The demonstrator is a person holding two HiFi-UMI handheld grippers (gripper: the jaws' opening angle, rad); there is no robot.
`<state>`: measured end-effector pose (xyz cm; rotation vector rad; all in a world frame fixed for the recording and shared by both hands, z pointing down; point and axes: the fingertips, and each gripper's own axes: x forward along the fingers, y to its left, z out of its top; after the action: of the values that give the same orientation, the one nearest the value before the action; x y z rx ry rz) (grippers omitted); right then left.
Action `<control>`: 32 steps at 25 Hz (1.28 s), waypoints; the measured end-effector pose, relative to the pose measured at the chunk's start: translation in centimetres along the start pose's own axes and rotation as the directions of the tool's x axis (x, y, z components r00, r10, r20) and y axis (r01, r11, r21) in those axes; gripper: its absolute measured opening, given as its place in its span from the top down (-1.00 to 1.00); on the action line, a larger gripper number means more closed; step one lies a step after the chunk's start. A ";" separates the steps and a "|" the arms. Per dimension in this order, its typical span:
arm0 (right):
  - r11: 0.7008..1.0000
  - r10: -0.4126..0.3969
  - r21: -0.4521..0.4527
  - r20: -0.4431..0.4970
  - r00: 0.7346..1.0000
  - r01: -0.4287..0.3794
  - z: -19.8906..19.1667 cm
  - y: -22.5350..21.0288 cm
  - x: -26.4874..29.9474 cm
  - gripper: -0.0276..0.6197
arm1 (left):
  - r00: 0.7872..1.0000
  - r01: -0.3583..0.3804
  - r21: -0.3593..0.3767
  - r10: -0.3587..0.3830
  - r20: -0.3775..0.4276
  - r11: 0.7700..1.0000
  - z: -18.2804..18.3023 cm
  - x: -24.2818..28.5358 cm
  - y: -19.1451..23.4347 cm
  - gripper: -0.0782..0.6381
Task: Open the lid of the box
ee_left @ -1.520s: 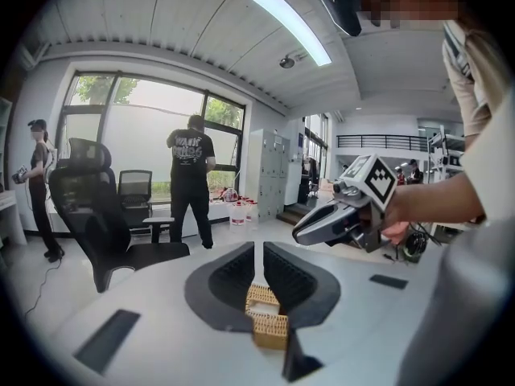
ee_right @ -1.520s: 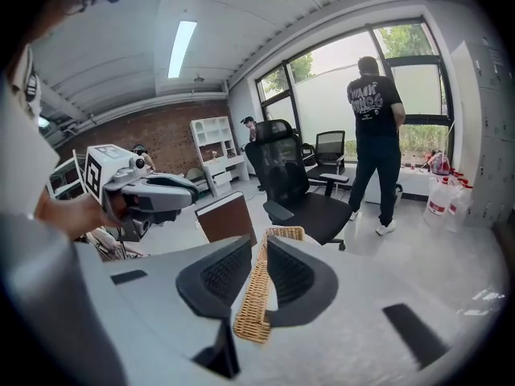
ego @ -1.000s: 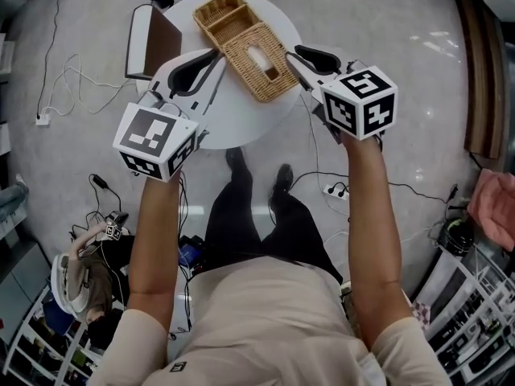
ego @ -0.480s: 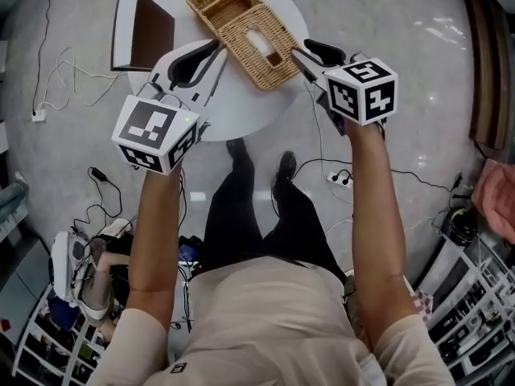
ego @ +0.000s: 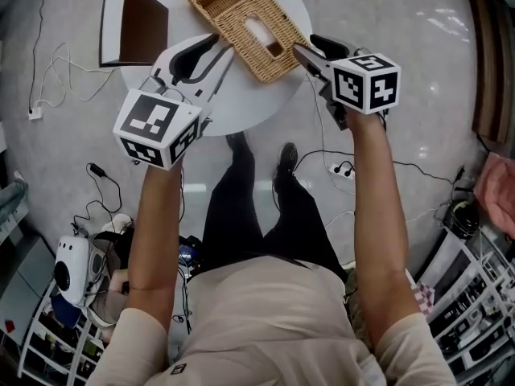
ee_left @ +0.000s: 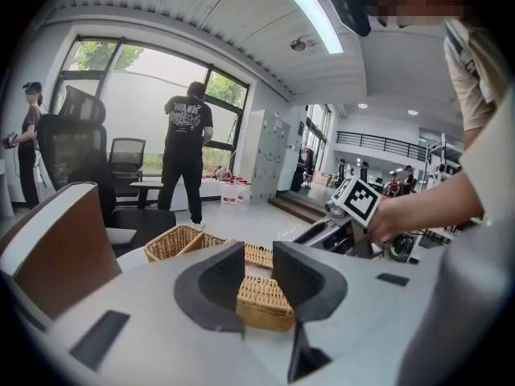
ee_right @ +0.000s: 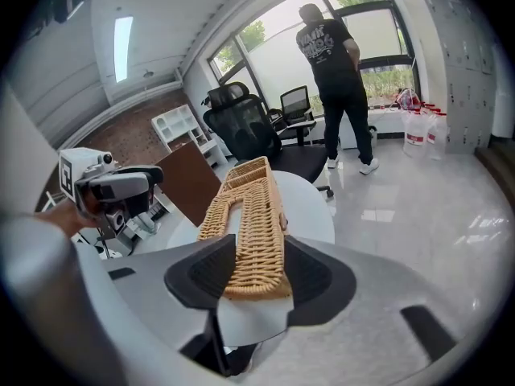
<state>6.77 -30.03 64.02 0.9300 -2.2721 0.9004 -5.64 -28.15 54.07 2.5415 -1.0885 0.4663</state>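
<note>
— Left claw (ee_left: 257, 265)?
— Released, nothing gripped; box (ee_left: 261, 300) just beyond it.
— Right claw (ee_right: 256, 268)?
— Jaws have just been opening; the box's end sits between them, unclamped.
— And the box itself?
— On the counter (ego: 245, 103), top centre of the head view, between both claws.

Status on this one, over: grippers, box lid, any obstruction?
Left gripper open, empty. Right gripper: jaws just opened, wicker box end lined up between them, ungripped. Lid shut. Nothing blocking.
</note>
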 end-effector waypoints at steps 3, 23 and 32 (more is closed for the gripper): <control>0.999 0.019 0.043 0.005 1.000 -0.019 -0.4 -0.2 0.3 0.33 | 1.000 0.003 -0.007 -0.003 -0.007 1.000 -0.6 0.3 -0.1 0.55; 0.994 0.025 0.107 0.054 0.998 -0.030 0.7 -0.1 -1.4 0.75 | 1.000 -0.010 -0.019 0.010 0.000 1.000 -0.9 0.0 -0.2 0.55; 0.997 0.042 0.064 0.077 0.996 -0.047 2.7 2.4 -3.0 0.81 | 0.999 -0.021 -0.011 0.021 0.028 1.000 1.0 -1.3 -0.4 0.55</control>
<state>6.32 -29.55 59.36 0.9606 -2.3483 0.9801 -6.06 -27.48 52.52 2.5372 -1.1255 0.4306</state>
